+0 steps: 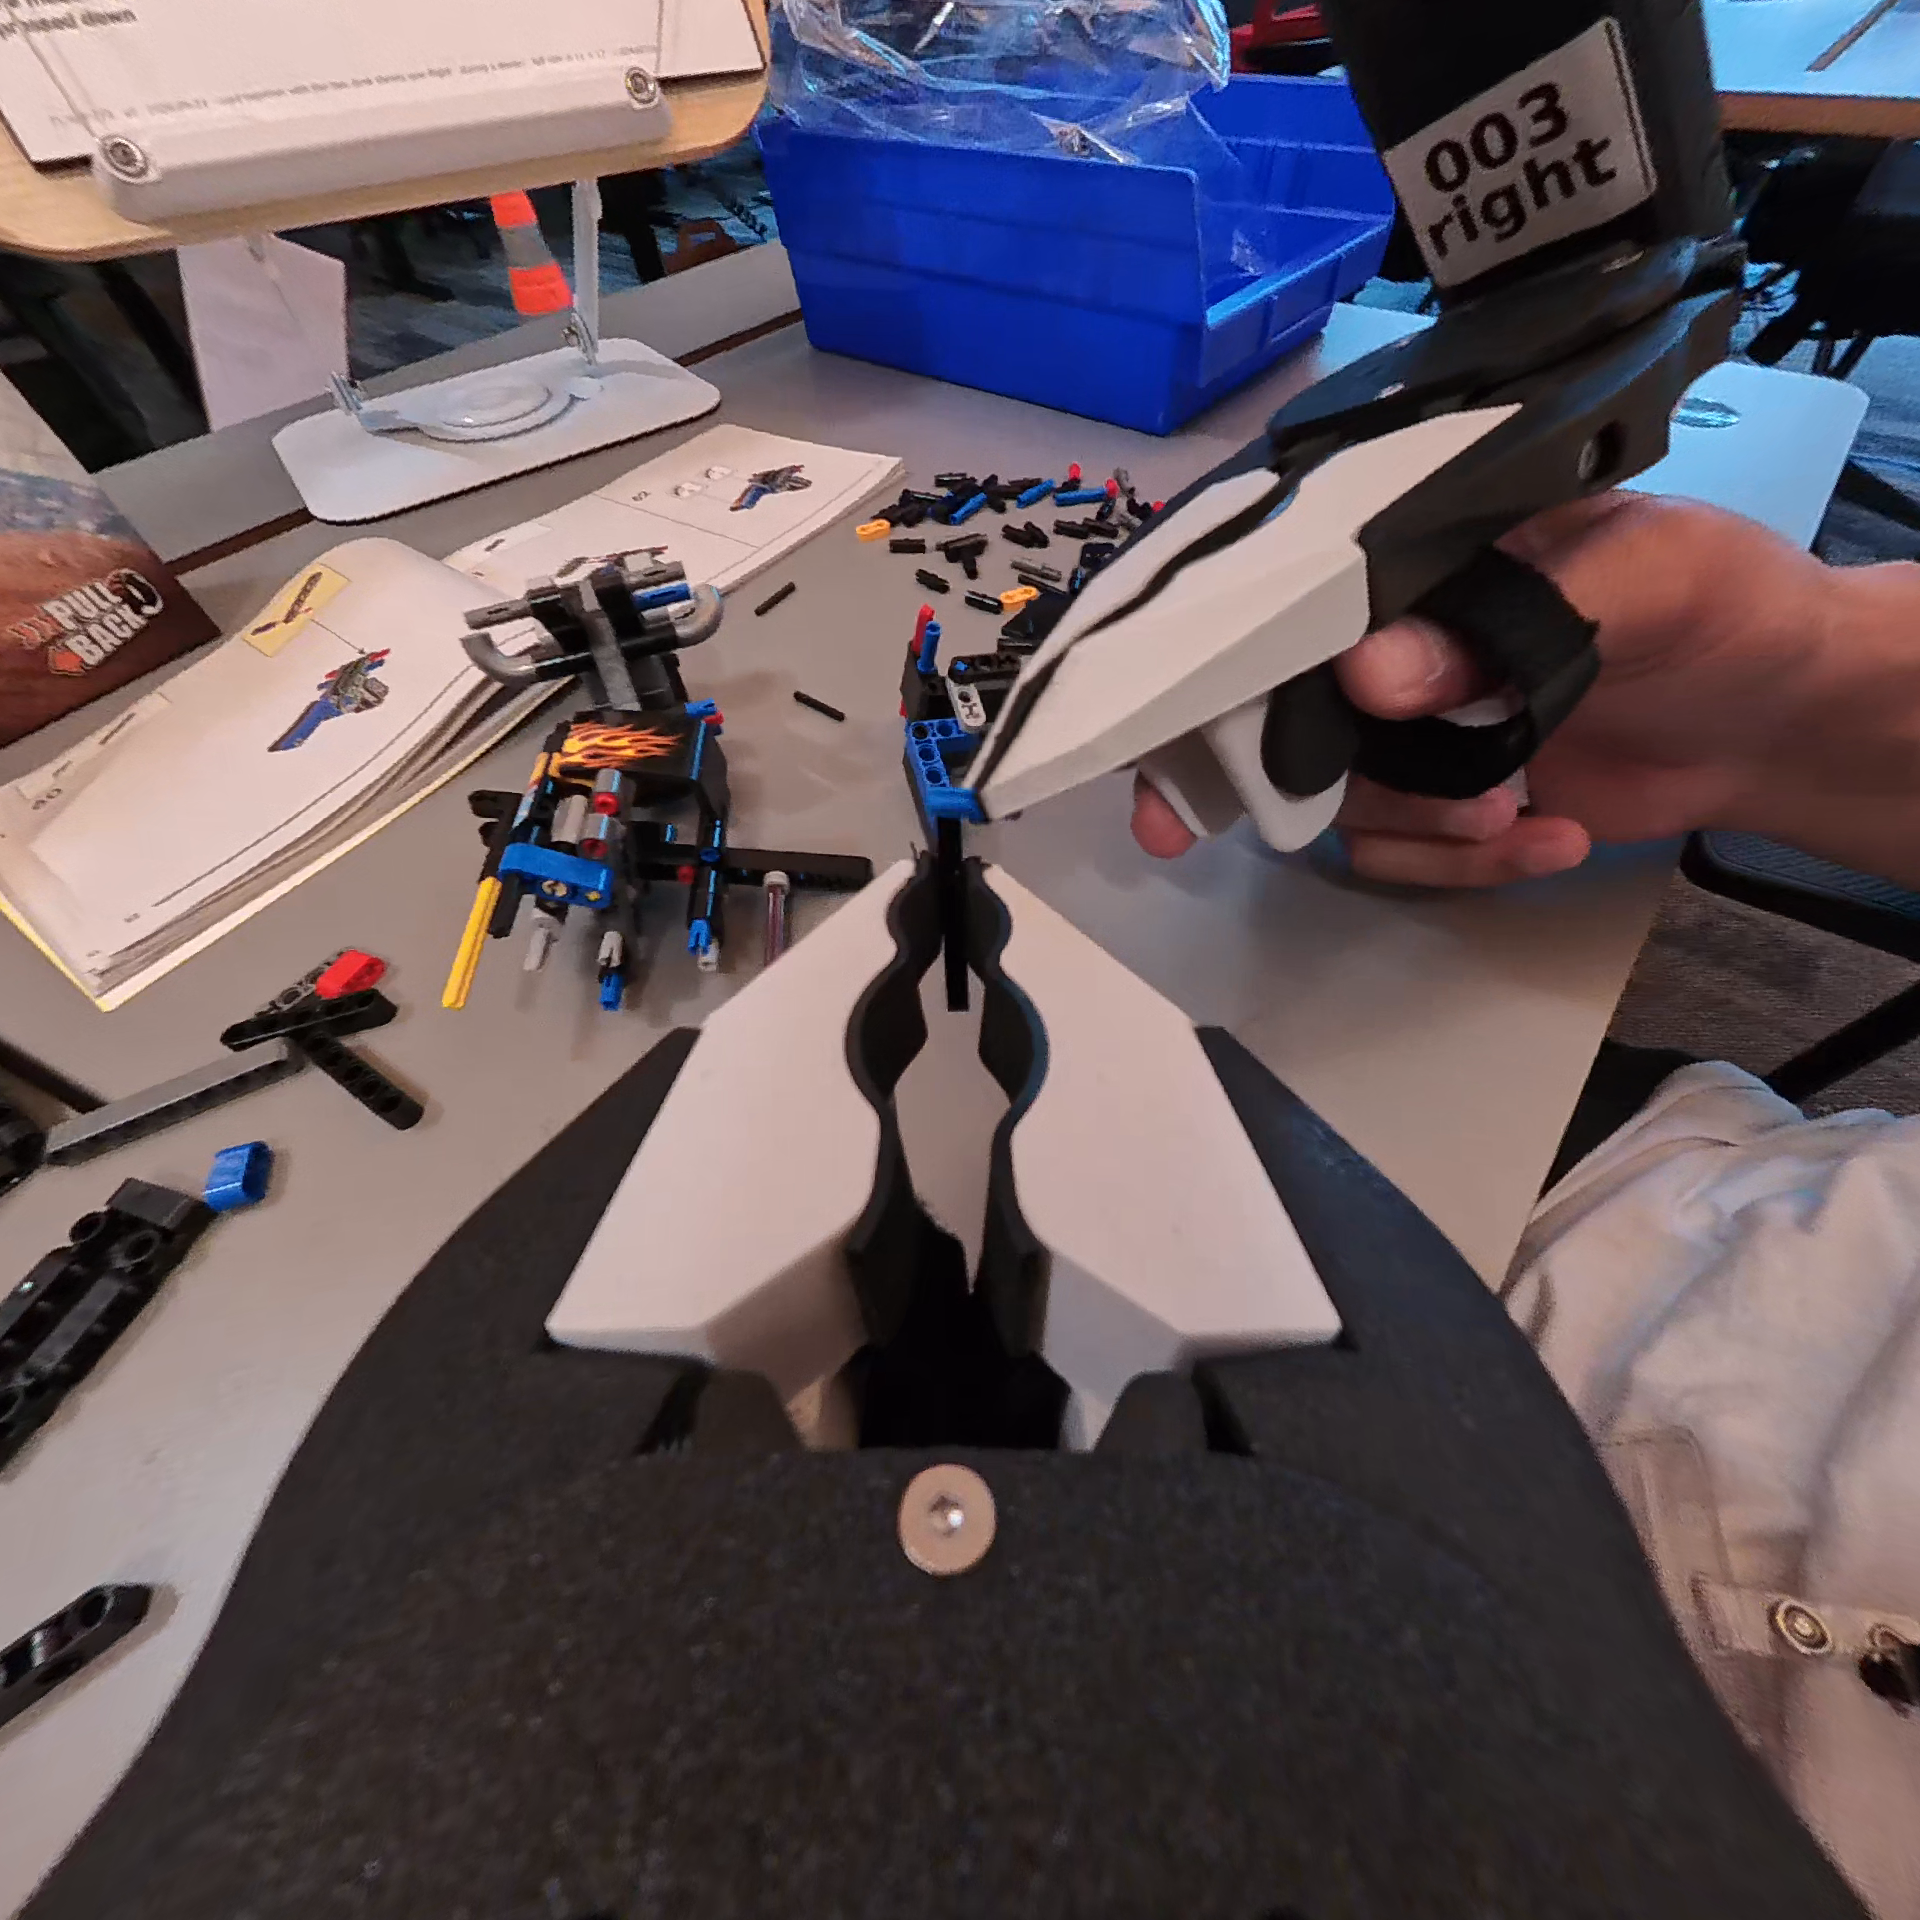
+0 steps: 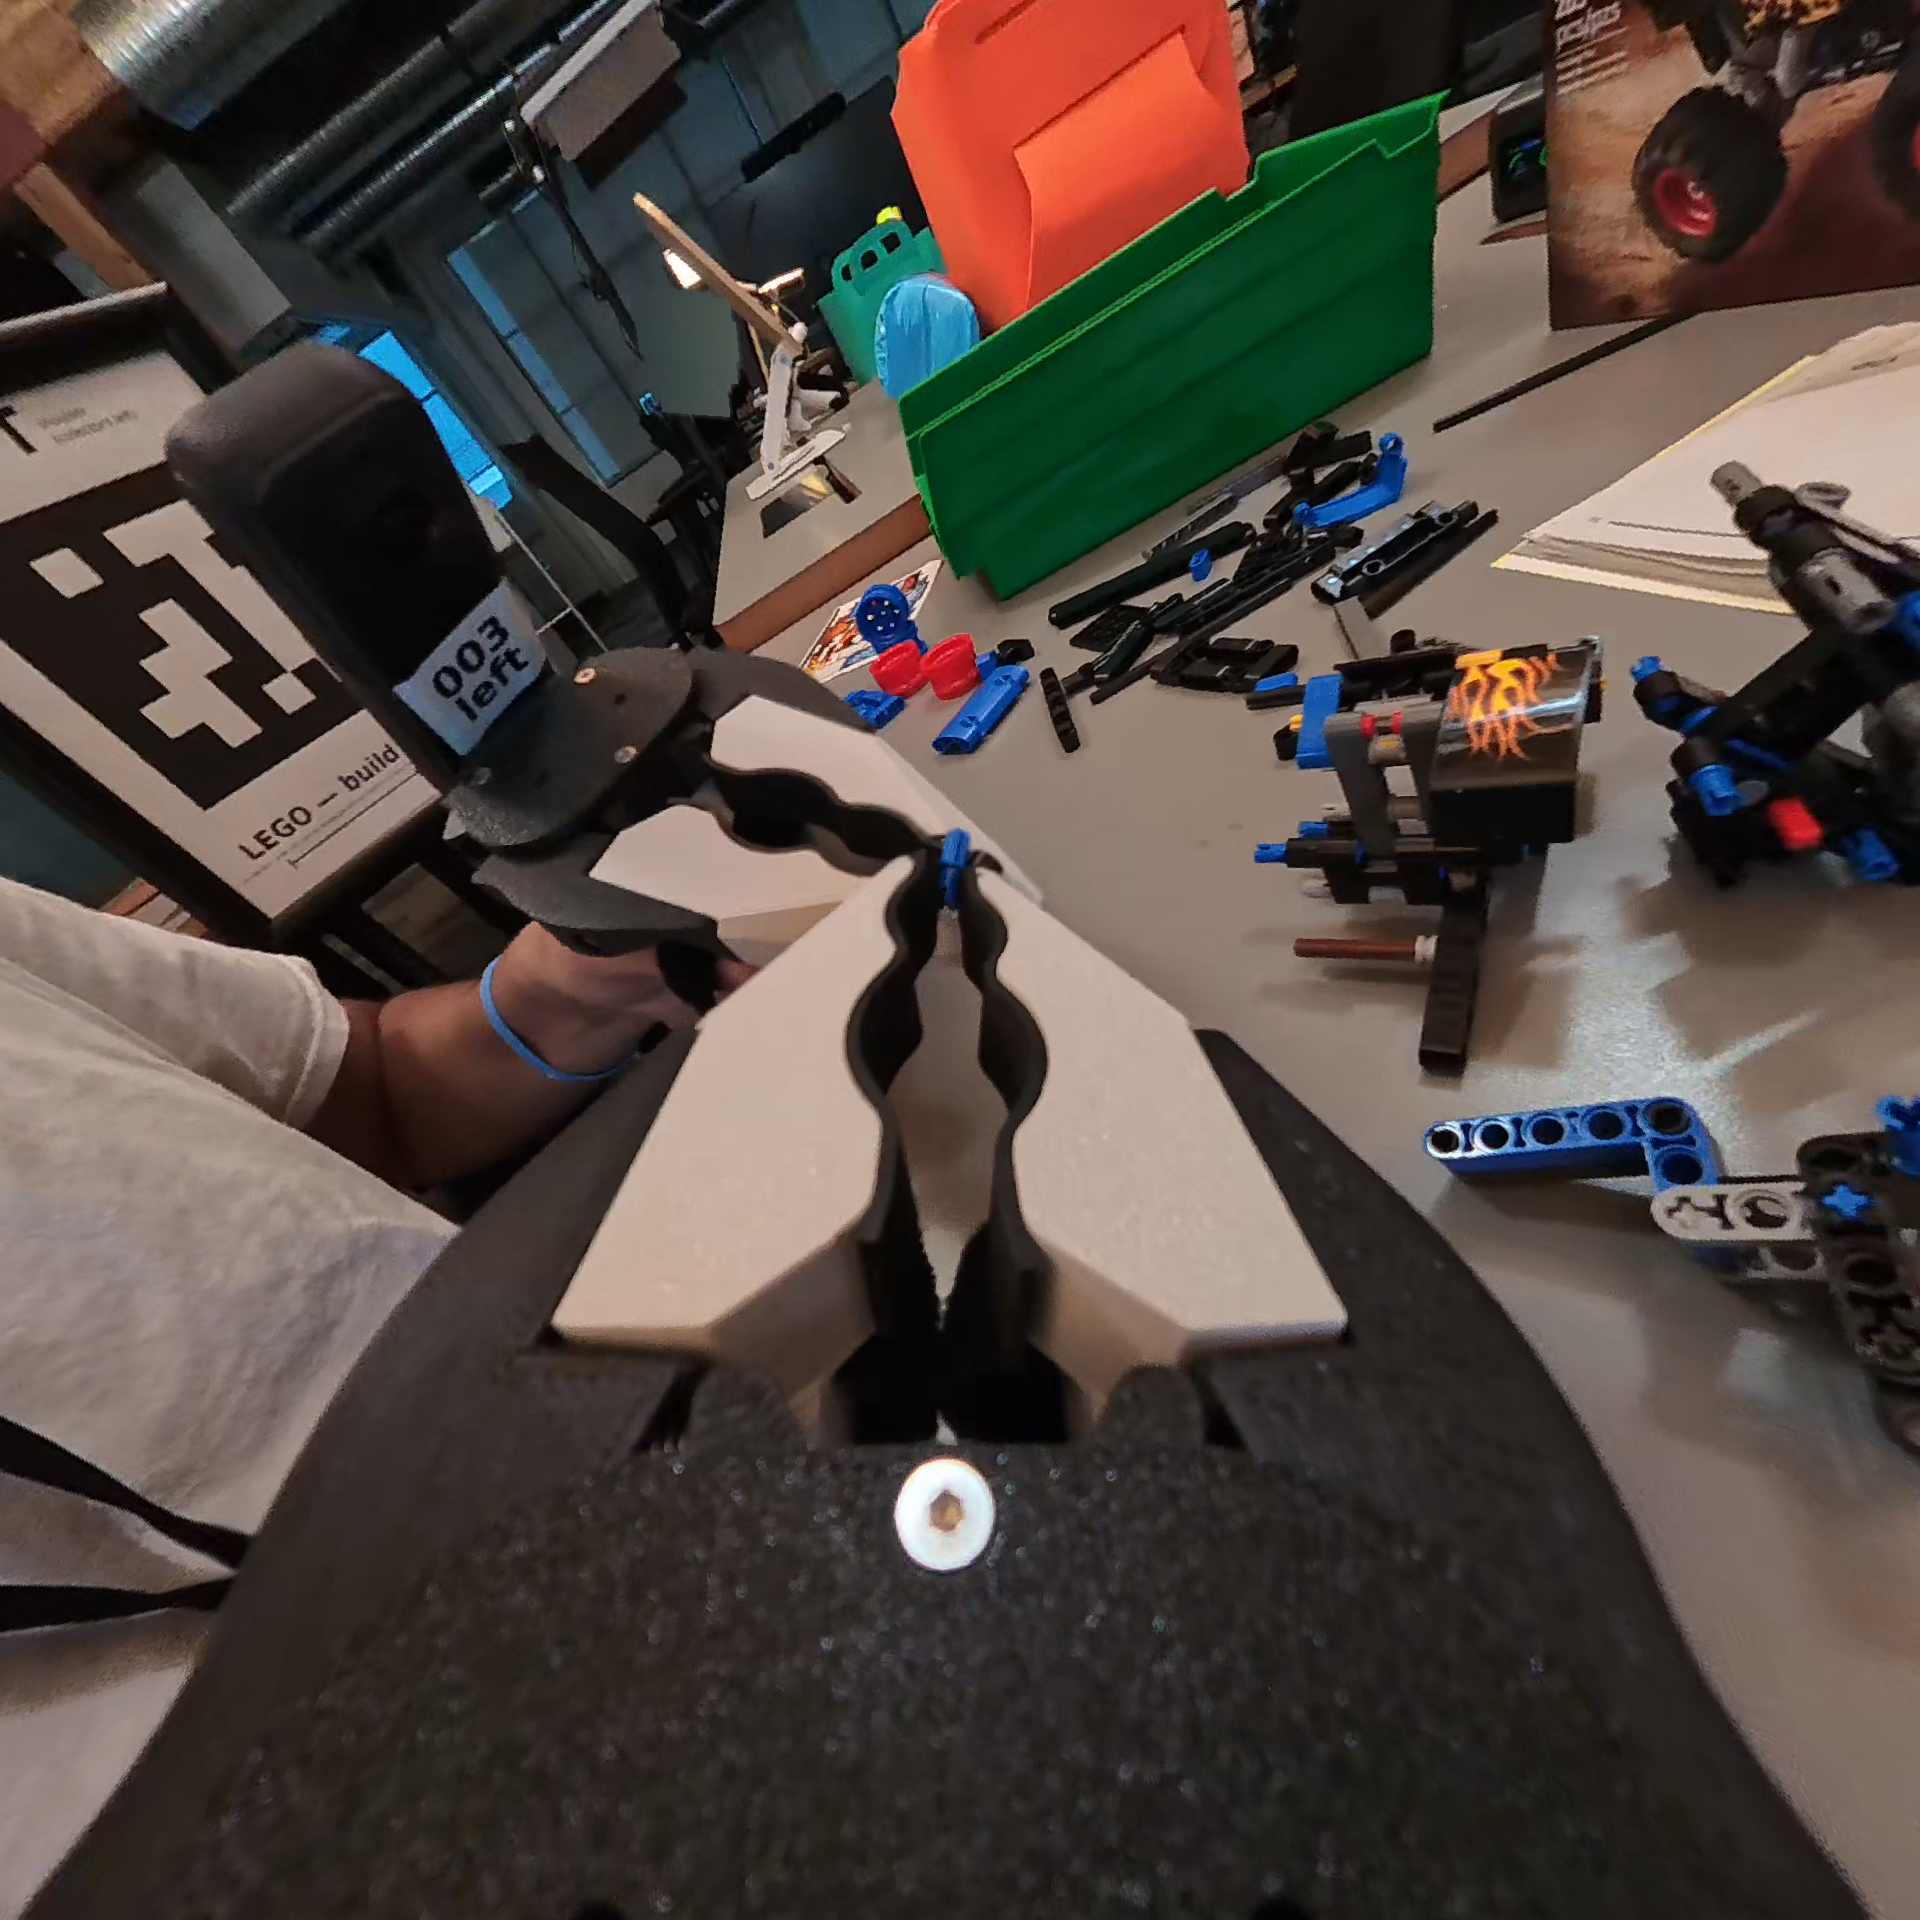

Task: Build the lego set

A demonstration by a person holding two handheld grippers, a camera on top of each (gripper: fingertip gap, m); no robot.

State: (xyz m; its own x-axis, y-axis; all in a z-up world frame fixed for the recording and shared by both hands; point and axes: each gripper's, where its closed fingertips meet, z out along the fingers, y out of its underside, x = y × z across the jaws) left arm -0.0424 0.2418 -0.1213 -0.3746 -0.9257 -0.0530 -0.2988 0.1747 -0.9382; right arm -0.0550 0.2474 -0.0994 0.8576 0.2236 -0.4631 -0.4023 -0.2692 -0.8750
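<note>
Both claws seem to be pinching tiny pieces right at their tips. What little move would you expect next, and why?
Probably a short push together. The left gripper is shut on a thin black axle, and the right gripper is shut on a small blue connector at that axle's far end. They already meet in the air, so seating it looks like what is left.

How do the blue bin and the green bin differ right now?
The blue bin holds crumpled clear plastic bags; the green bin holds an orange folded box. Small black, blue and red pins lie before the blue bin, longer black beams before the green one. Both are open plastic bins standing on the grey table.
</note>
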